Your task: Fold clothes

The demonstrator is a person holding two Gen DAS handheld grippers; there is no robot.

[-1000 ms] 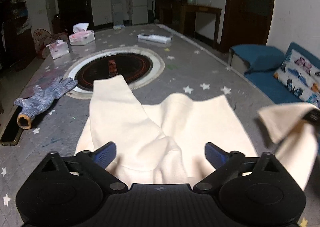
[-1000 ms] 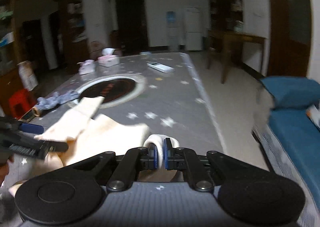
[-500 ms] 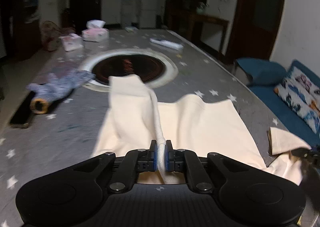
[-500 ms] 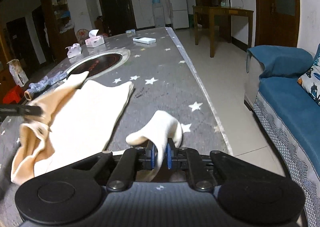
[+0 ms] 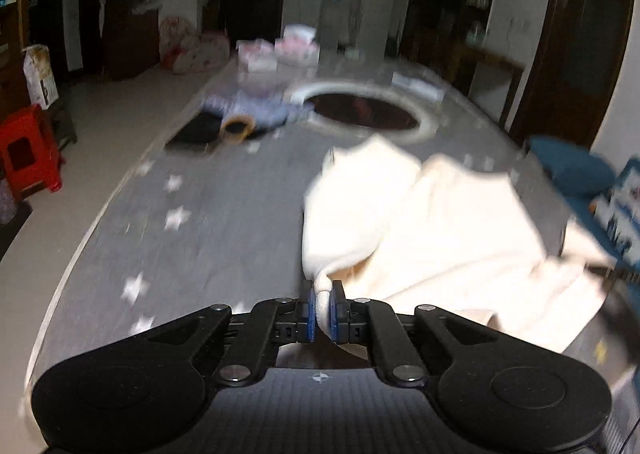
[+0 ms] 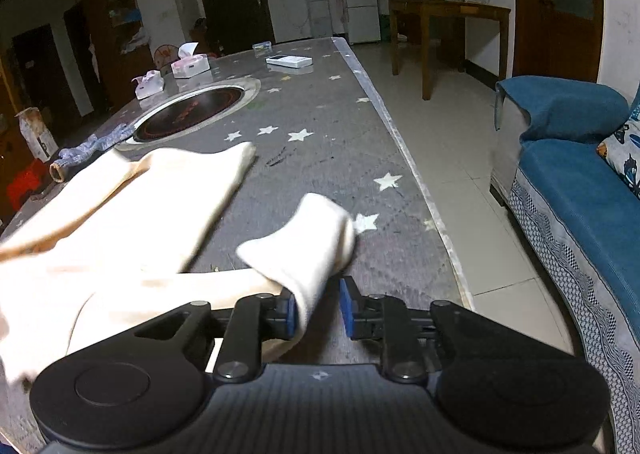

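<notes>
The garment [image 5: 460, 221] is cream, soft and long-sleeved, spread ahead of the fingers on the table [image 5: 224, 221]. One sleeve [image 5: 352, 205] lies folded over the body, and its edge is pinched between the left fingers [image 5: 307, 312]. The other sleeve [image 6: 308, 250] hangs loose between the parted right fingers [image 6: 347, 308], its cuff raised above them.

On your star-patterned table [image 6: 320, 157], the round cooktop [image 6: 192, 113] anchors everything: a blue glove [image 6: 86, 149] lies left of it, two tissue boxes [image 6: 190, 63] and a white remote [image 6: 289, 61] sit beyond it.
</notes>
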